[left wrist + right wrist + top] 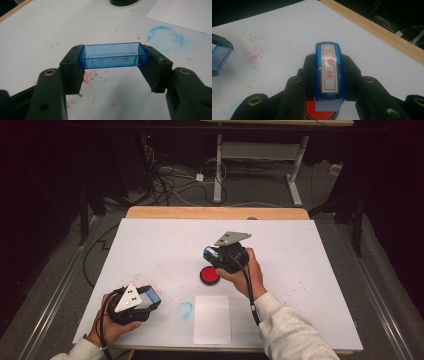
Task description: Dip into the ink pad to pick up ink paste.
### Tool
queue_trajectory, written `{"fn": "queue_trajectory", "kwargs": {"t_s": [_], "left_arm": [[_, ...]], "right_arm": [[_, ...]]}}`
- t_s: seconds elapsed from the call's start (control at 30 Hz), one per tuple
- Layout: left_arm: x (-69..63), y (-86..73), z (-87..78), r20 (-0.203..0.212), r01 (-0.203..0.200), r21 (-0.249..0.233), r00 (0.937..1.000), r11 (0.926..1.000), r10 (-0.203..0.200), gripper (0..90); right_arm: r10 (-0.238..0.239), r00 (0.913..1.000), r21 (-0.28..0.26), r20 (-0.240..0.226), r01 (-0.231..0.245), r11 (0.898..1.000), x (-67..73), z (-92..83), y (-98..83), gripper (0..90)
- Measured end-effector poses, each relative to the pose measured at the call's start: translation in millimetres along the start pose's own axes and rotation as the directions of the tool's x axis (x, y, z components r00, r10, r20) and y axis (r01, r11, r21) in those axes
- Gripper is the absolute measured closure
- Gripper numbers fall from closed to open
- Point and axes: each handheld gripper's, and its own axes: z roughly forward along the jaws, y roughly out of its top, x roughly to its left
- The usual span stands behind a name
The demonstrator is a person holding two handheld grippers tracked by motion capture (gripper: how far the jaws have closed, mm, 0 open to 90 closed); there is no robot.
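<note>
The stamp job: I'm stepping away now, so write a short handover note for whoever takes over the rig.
Left gripper: shut on the clear blue cap, low over the table's near left.
Right gripper: shut on the blue stamp, held above the red ink pad.
White paper sheet: at the near edge, no print visible on it.
Done: cap off. Whether the stamp is inked cannot be told.
Left: probably press the stamp on the sheet, then recap.

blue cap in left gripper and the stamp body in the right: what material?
Blue cap: likely clear tinted hard plastic, glossy; the table's red specks show through it. Stamp: seemingly the same blue plastic, with a white label printed in red.
</note>
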Motion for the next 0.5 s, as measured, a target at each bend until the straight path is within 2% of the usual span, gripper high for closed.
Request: {"fn": "queue_trajectory", "kwargs": {"t_s": [0.2, 0.43, 0.5], "left_arm": [[-0.5, -0.3, 0.6, 0.008, 0.007, 0.004, 0.9999, 1.0, -0.007, 39.1], [0.1, -0.9, 0.4, 0.005, -0.004, 0.006, 1.0, 1.0, 0.004, 39.1], [-0.2, -1.4, 0.6, 0.009, 0.004, 0.012, 0.9999, 0.9999, -0.004, 39.1]], "right_arm": [[0.003, 1.0, 0.035, -0.005, -0.003, 0.999, 0.1, 13.3, -9.0, 70.1], [0.016, 0.9998, 0.103, -0.013, -0.015, 0.995, 1.4, 39.5, -30.5, 70.0], [0.021, 0.9997, 0.114, -0.015, -0.019, 0.993, 1.3, 43.8, -34.1, 70.1]]}}
